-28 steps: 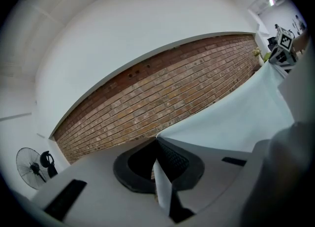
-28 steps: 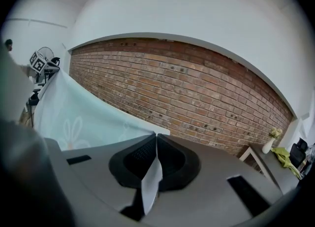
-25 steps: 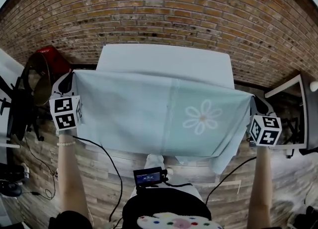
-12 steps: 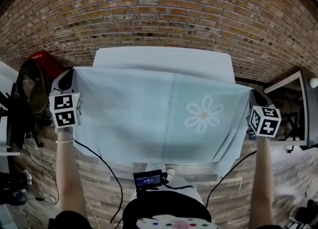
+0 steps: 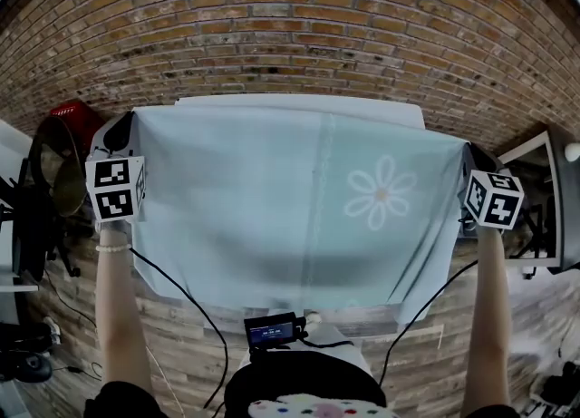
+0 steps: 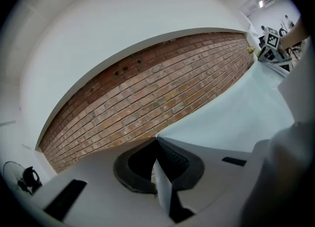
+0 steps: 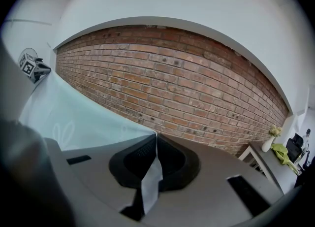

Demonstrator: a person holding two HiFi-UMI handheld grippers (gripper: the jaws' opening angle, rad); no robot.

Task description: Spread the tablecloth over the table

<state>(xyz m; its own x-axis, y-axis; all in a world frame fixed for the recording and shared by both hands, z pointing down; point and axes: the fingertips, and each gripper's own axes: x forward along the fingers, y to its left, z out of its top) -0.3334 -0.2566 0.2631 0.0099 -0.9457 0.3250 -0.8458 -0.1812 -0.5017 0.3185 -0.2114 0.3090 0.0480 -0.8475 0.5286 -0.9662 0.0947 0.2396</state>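
1. Left gripper: jaws pressed together and clamped on one corner of the tablecloth. A thin fold of the pale cloth passes between the pads and trails back toward the camera.
2. From the left gripper the cloth runs off to its right as one taut sheet, reaching the other gripper at the far end.
3. Right gripper: jaws also together, clamped on the opposite corner. A narrow strip of cloth hangs out behind the pads.
4. From the right gripper the cloth stretches away to its left. The white flower print lies on the half nearer this gripper.
5. Head view: the two grippers are at about the same height and well apart. The cloth's top edge is pulled straight between them, and the rest hangs below them toward the person.
6. Table: white, lying beyond the cloth. Only a thin strip of its far edge shows above the cloth's top edge, between the two grippers. Cannot tell whether the cloth touches the tabletop.
7. Brick wall: straight ahead of both grippers, past the table.
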